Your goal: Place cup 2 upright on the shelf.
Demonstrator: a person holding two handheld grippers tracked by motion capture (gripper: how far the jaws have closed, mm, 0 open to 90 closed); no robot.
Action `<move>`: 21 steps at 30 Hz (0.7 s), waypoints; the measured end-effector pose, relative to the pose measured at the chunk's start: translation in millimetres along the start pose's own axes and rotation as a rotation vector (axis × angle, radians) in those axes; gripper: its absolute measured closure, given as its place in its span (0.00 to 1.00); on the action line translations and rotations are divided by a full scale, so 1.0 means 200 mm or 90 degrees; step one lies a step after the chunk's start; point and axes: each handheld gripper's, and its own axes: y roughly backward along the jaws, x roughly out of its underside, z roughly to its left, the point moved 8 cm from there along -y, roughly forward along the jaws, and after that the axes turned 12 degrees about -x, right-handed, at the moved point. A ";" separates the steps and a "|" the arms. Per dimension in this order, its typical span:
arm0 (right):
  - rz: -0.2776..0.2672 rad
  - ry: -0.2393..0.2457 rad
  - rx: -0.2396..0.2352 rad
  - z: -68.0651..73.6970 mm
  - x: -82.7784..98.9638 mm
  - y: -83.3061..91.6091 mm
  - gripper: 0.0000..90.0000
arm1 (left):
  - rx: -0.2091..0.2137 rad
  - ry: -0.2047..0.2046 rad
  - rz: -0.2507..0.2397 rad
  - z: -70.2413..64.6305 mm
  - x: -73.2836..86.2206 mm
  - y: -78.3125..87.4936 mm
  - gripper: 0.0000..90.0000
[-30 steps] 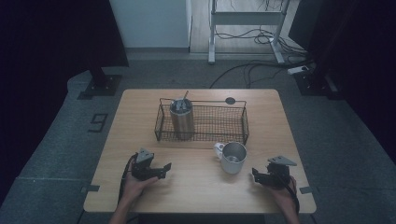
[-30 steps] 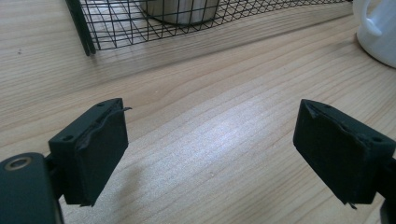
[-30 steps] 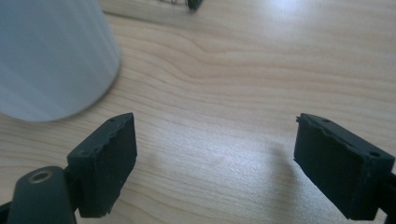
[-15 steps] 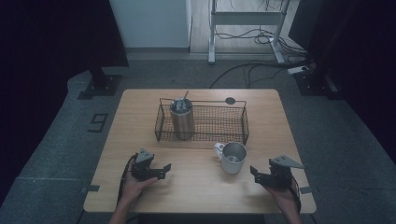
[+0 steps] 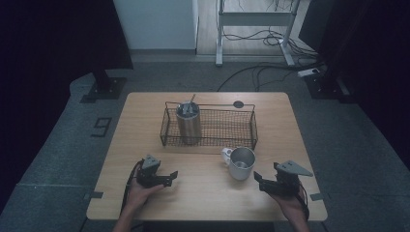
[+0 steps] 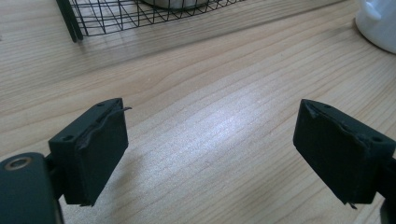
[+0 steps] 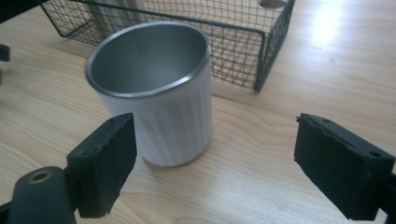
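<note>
While both hands rest at the table's near edge:
left gripper (image 5: 168,178): near left, jaws wide apart over bare wood, empty.
right gripper (image 5: 259,180): near right, jaws spread, empty, pointing at the mug.
mug (image 5: 240,163): upright, centre-right, just beyond the right gripper.
wire basket (image 5: 209,126): farther off, steel tumbler (image 5: 187,122) standing at its left end.

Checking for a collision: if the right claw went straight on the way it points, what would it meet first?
Probably the mug: it stands just ahead of the open right claw, towards its left jaw. The basket lies behind it.
</note>
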 end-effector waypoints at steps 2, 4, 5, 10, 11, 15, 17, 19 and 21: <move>-0.004 0.003 -0.006 0.02 -0.01 0.00 0.14 | -0.001 -0.001 0.002 0.00 0.00 0.00 0.12; -0.008 0.007 -0.009 0.04 -0.02 0.00 0.14 | -0.001 0.001 0.002 0.00 0.00 0.00 0.11; -0.008 0.009 -0.010 0.04 -0.03 0.00 0.14 | -0.001 0.003 0.001 0.00 0.00 0.00 0.12; -0.014 0.012 -0.022 0.08 -0.05 0.00 0.14 | -0.001 0.008 0.002 0.01 0.01 0.00 0.12; -0.014 0.012 -0.022 0.08 -0.05 0.00 0.14 | -0.001 0.008 0.002 0.01 0.01 0.00 0.12; -0.015 0.014 -0.029 0.10 -0.07 -0.01 0.14 | 0.000 0.009 0.004 0.01 0.01 0.00 0.12; -0.015 0.015 -0.032 0.11 -0.08 -0.02 0.14 | 0.001 0.009 0.005 0.01 0.02 -0.01 0.12; -0.013 0.017 -0.036 0.12 -0.08 -0.02 0.14 | 0.001 0.007 0.006 0.00 0.02 -0.01 0.12; -0.011 0.021 -0.040 0.14 -0.09 -0.03 0.14 | 0.004 0.010 0.004 0.00 0.02 0.00 0.12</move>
